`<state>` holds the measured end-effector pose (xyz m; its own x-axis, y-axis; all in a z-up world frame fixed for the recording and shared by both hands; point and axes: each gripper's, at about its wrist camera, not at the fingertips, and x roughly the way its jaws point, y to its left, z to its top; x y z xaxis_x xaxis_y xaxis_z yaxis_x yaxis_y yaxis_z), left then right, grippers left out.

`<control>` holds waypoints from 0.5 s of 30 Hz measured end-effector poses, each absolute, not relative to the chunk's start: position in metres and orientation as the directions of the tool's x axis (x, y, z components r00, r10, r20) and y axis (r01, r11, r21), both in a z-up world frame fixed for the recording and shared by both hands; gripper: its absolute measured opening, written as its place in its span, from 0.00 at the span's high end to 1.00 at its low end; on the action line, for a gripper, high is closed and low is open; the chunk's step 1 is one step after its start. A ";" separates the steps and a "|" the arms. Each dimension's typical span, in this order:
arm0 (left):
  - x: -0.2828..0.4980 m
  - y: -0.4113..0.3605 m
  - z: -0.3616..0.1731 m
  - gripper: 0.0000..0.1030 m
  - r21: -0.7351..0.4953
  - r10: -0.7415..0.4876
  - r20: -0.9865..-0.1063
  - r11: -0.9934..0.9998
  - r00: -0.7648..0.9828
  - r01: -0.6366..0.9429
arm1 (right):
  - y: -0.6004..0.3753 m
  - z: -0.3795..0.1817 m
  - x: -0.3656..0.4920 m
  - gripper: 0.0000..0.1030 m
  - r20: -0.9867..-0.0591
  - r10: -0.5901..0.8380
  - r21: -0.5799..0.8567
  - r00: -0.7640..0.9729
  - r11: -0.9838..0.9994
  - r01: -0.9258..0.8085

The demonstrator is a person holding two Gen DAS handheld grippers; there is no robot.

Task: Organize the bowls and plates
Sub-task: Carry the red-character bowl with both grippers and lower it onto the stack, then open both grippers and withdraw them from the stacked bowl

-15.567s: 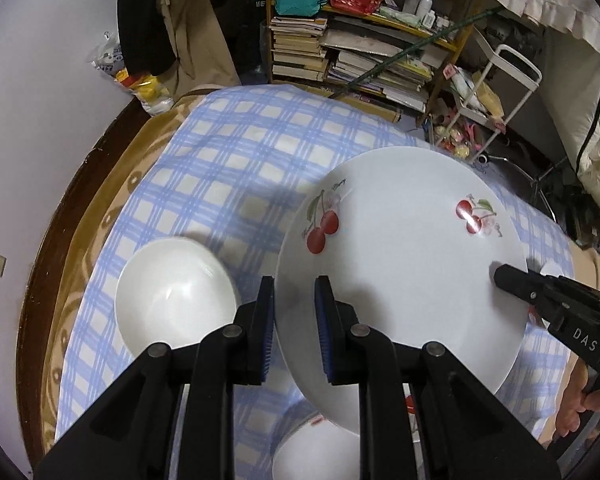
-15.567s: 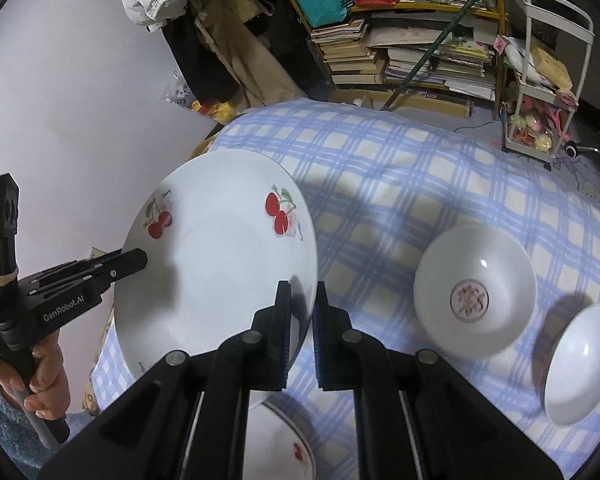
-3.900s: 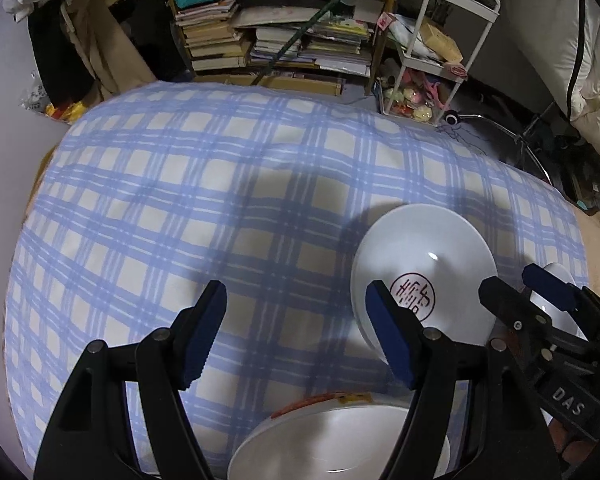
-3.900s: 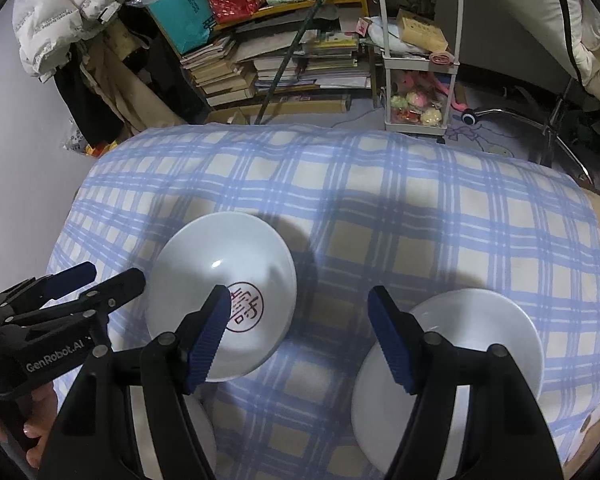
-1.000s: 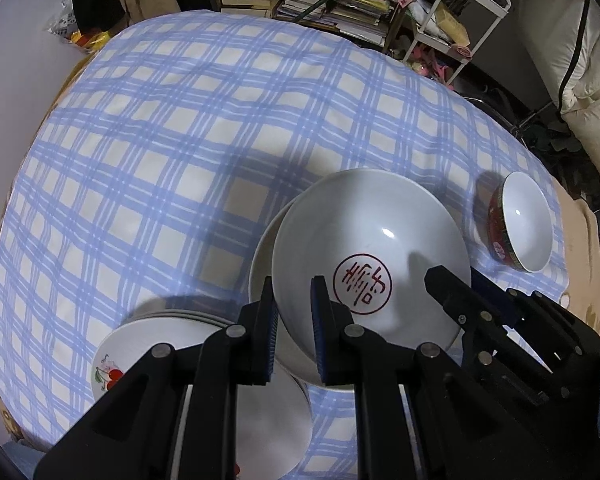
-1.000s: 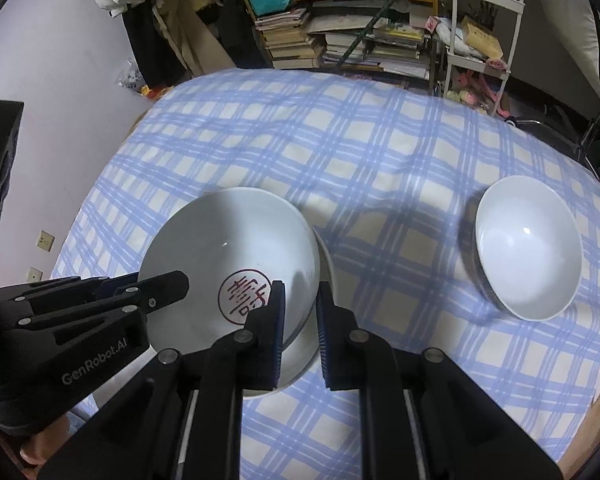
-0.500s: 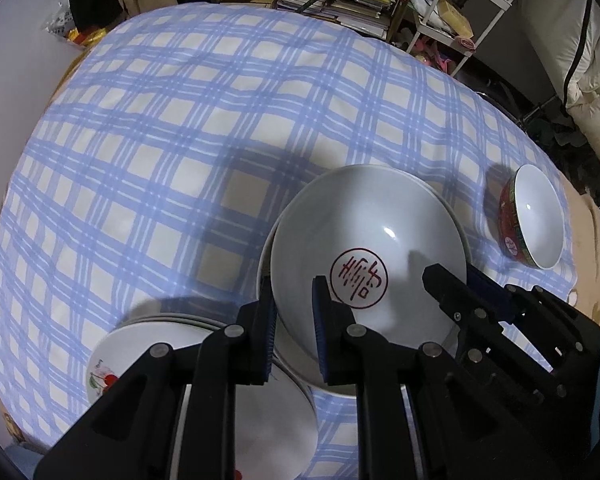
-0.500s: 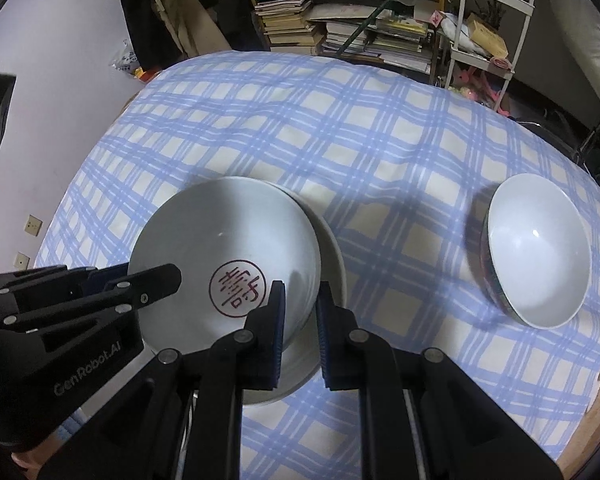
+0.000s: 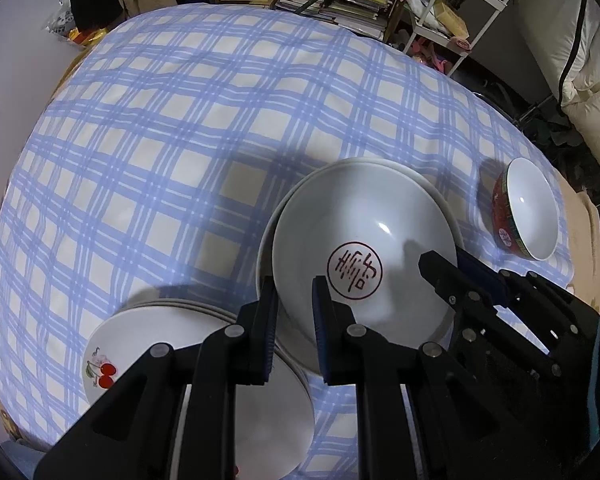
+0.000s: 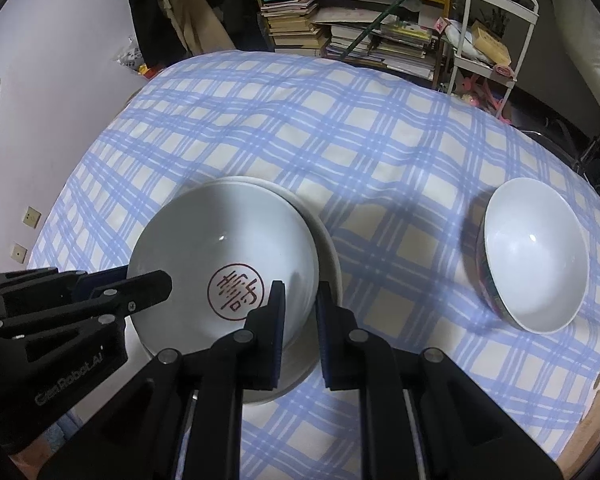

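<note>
A white bowl with a red seal mark (image 9: 364,240) (image 10: 224,252) sits nested in a second white bowl (image 9: 440,196) (image 10: 328,248) on the blue checked tablecloth. My left gripper (image 9: 294,312) straddles its near left rim, jaws slightly parted. My right gripper (image 10: 300,308) straddles its near right rim, jaws also slightly parted. A stack of white cherry plates (image 9: 140,344) lies at the front left. A red-sided bowl (image 9: 528,208) (image 10: 532,256) stands apart at the right.
The round table's checked cloth (image 9: 180,120) stretches behind the dishes. Beyond it are stacked books on a shelf (image 10: 340,28), a white wire trolley (image 10: 496,28) and hanging clothes (image 10: 160,12). A purple wall (image 10: 40,60) is at the left.
Over the last second both grippers lowered the seal bowl into the second bowl. Their jaws have since parted slightly off its rim. Earlier, they set down a cherry plate.
</note>
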<state>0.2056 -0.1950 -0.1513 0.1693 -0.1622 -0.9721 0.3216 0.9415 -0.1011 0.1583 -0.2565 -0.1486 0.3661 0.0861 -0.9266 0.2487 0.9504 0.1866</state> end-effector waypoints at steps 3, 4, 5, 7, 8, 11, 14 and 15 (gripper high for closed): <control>0.205 -0.191 -0.145 0.85 -0.108 -0.170 -0.969 0.945 0.181 0.308 | -0.255 -0.148 0.157 0.84 -0.922 0.081 0.182 0.380 0.954 0.238; 0.204 -0.190 -0.143 0.85 -0.103 -0.167 -0.968 0.946 0.188 0.308 | -0.255 -0.148 0.157 0.84 -0.921 0.078 0.178 0.381 0.956 0.235; 0.203 -0.189 -0.139 0.85 -0.092 -0.163 -0.965 0.945 0.208 0.313 | -0.254 -0.148 0.157 0.84 -0.921 0.075 0.174 0.383 0.957 0.232; 0.202 -0.187 -0.132 0.85 -0.094 -0.171 -0.960 0.943 0.221 0.320 | -0.251 -0.145 0.156 0.84 -0.913 0.077 0.177 0.402 0.960 0.218; 0.202 -0.186 -0.130 0.85 -0.096 -0.172 -0.960 0.944 0.219 0.317 | -0.250 -0.143 0.156 0.83 -0.908 0.082 0.181 0.411 0.961 0.209; 0.203 -0.184 -0.123 0.84 -0.080 -0.160 -0.957 0.947 0.241 0.311 | -0.247 -0.138 0.157 0.78 -0.907 0.063 0.155 0.417 0.969 0.193; 0.203 -0.183 -0.114 0.82 -0.069 -0.156 -0.952 0.948 0.264 0.309 | -0.250 -0.133 0.155 0.71 -0.899 0.083 0.185 0.429 0.961 0.203; 0.204 -0.183 -0.111 0.82 -0.068 -0.155 -0.951 0.949 0.269 0.307 | -0.252 -0.131 0.154 0.69 -0.899 0.086 0.192 0.430 0.959 0.209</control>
